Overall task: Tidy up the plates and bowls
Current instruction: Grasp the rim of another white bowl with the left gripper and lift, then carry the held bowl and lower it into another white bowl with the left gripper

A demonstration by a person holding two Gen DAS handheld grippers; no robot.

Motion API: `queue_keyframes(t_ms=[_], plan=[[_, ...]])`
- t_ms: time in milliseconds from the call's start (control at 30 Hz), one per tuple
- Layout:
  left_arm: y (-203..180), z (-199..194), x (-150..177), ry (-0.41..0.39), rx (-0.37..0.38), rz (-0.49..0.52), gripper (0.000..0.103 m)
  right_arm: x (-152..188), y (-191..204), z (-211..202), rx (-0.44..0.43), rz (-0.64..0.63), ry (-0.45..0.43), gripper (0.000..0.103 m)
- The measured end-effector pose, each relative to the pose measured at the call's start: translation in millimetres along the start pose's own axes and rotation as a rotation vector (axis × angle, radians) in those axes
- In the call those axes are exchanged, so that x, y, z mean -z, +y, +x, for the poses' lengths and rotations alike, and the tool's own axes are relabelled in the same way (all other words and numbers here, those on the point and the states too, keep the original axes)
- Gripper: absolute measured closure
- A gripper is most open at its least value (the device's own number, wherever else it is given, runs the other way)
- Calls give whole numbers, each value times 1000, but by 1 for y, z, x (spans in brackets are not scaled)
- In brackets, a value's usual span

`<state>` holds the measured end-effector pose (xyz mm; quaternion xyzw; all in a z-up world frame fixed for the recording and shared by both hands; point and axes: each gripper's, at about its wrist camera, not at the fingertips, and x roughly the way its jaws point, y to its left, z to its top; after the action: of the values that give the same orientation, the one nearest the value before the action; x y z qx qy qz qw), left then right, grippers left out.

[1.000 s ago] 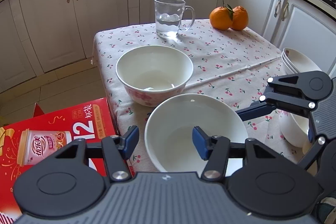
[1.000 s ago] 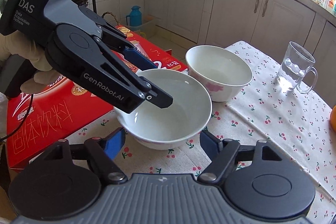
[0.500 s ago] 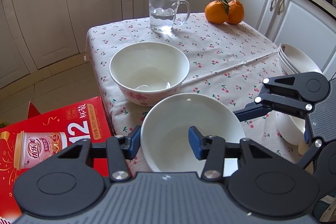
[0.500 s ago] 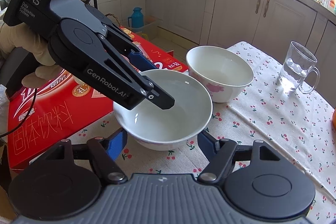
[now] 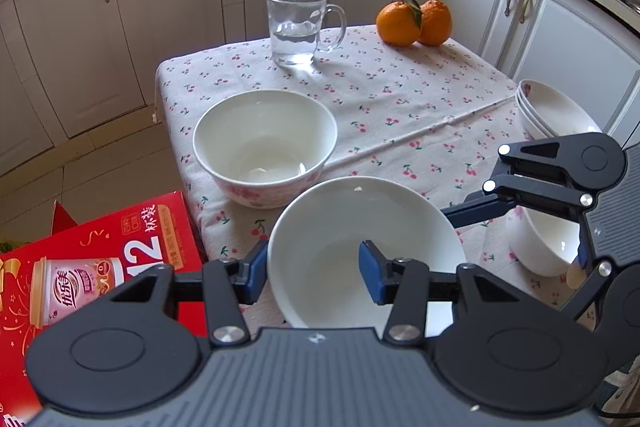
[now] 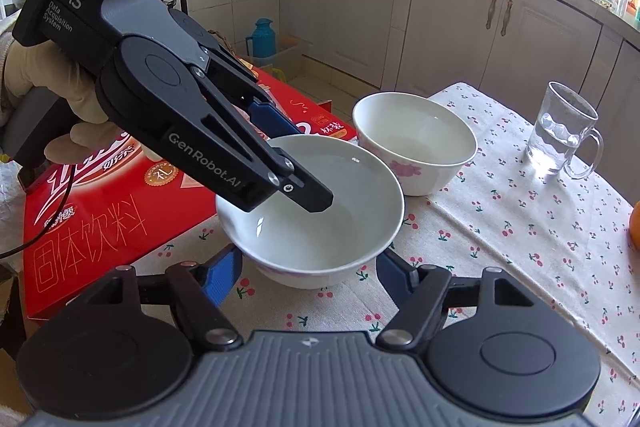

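A plain white bowl (image 5: 360,227) sits near the table's front left corner. My left gripper (image 5: 313,275) is shut on its near-left rim, one pad inside and one outside. In the right wrist view the same bowl (image 6: 320,227) lies between the pads of my right gripper (image 6: 308,267), which press on its lower sides. The left gripper (image 6: 306,167) reaches in from the upper left, held by a gloved hand (image 6: 36,79). Just behind stands a second white bowl (image 5: 264,147) with pink flowers.
A stack of white shallow bowls (image 5: 552,111) and a small white bowl (image 5: 540,247) sit at the table's right edge. A glass mug (image 5: 300,27) with water and two oranges (image 5: 414,23) stand at the far end. A red carton (image 5: 100,267) lies left of the table.
My left gripper's jaws have closed onto the near bowl's rim. The right gripper's fingers have drawn in against the bowl's sides. Neither hand has shifted much.
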<state>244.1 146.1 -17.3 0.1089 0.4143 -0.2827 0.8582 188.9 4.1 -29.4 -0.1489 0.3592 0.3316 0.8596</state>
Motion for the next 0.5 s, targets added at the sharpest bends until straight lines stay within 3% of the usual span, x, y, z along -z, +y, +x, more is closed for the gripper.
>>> queue_keyframes(t_ms=[500], plan=[[-53, -23, -20, -47, 11, 74, 56, 18, -9, -55, 45, 12, -57, 25]])
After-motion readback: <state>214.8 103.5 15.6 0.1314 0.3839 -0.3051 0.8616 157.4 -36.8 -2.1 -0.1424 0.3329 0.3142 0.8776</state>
